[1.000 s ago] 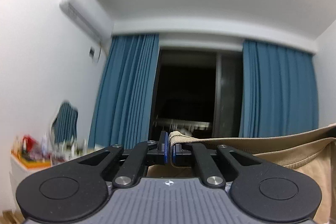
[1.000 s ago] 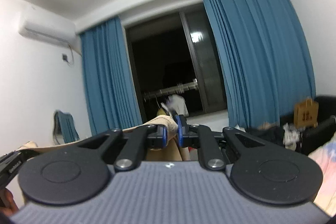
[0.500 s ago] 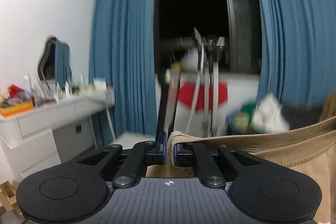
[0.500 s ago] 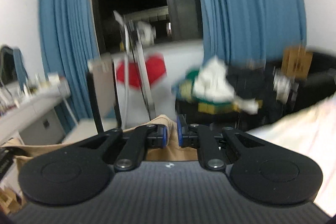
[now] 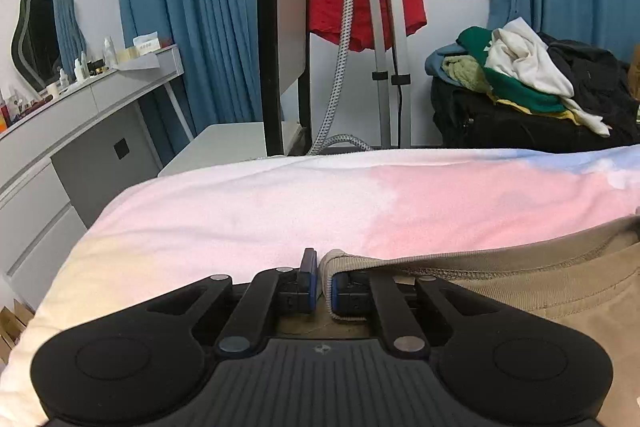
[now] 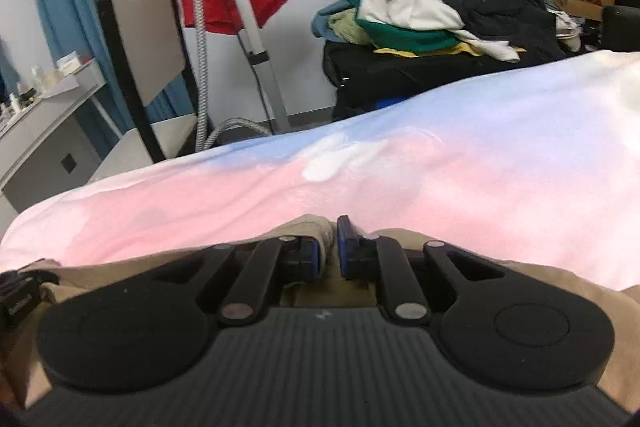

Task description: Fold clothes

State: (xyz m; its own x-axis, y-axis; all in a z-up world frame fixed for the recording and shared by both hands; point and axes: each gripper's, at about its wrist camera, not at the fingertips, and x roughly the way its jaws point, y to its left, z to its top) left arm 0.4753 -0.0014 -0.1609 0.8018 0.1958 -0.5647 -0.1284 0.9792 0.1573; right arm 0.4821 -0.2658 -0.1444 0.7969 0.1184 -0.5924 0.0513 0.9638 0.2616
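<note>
The left gripper [image 5: 323, 281] hung low over the pastel bedcover [image 5: 280, 203], its jaws opening with the ribbed hem of the tan garment [image 5: 500, 275] between them; the hem lay against the right-hand pad, and a narrow gap showed beside the left-hand one, so the pinch looked to be letting go. From there the tan cloth ran off to the right of the tool and lay on the cover below it. The right gripper [image 6: 328, 247] had its jaws pinched on a bunched fold of the same tan garment [image 6: 308, 225], which spread out to both sides beneath the tool onto the bedcover [image 6: 440, 167]. Ahead of both tools, past the far edge of the bed, stood a garment steamer pole [image 5: 380, 27] with a red cloth [image 5: 360, 15] hung on it, and a pile of clothes [image 5: 520, 75] to its right. A grey dresser [image 5: 80, 131] sat ahead and to the left.
</note>
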